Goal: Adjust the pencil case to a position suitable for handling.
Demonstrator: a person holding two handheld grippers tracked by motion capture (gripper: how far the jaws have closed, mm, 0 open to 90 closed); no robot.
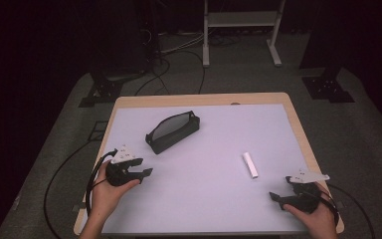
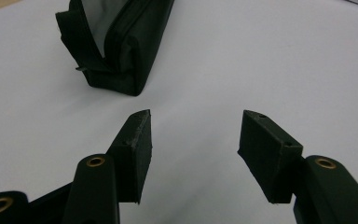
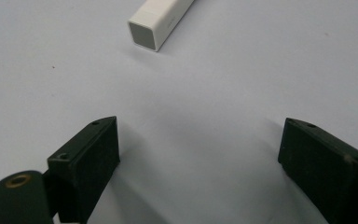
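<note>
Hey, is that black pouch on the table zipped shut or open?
Open. The black pouch lies on its side with its zipper edges spread, and the pale lining shows through the gap in the left gripper view.

Surface: a table (image 1: 298, 124) with a light wooden edge, its top covered by a white sheet.
Toward the far left: a black zip pouch (image 1: 173, 131) lies on the sheet, set at a slant.
Toward the near right: a small white rectangular stick (image 1: 250, 165) lies flat, well apart from the pouch.

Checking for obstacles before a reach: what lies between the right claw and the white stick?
Nothing: bare white table surface separates the open right claw from the white stick in the right gripper view.
</note>
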